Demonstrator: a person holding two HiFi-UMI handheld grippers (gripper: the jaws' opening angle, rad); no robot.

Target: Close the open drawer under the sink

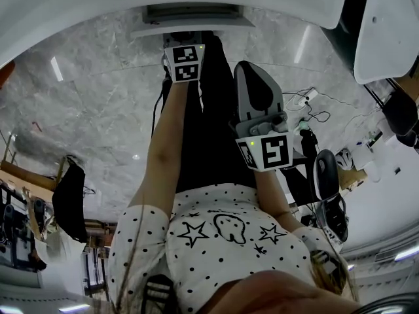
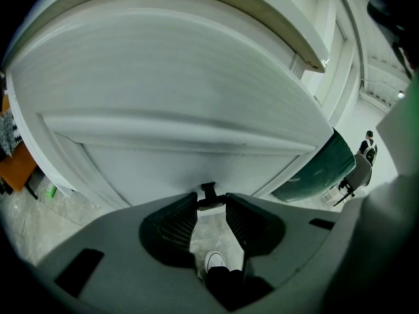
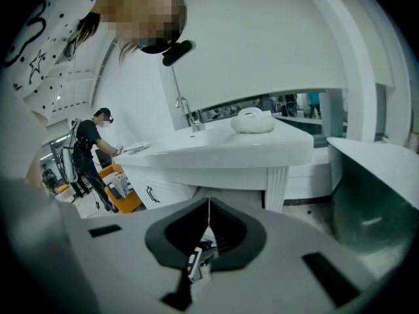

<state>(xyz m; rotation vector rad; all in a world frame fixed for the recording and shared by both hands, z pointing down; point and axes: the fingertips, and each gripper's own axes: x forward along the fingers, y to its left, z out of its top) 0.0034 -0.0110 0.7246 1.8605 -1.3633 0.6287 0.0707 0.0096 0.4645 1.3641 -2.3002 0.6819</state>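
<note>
The white drawer (image 1: 191, 19) under the counter edge stands a little way out in the head view. Its wide front (image 2: 177, 103) fills the left gripper view, and a small black handle (image 2: 208, 191) sits on it. My left gripper (image 2: 211, 203) is right at the front, its jaws set narrowly around that handle. Seen from the head, the left gripper (image 1: 186, 43) reaches straight ahead to the drawer. My right gripper (image 1: 247, 70) hangs back beside my leg, shut and empty. In its own view the right gripper (image 3: 209, 205) faces away toward another counter.
Grey marble floor (image 1: 98, 103) lies below. Cables, a power strip (image 1: 306, 99) and a chair stand at the right. The right gripper view shows a white sink counter (image 3: 229, 149) with a tap (image 3: 186, 113), and a person (image 3: 91, 156) beyond it.
</note>
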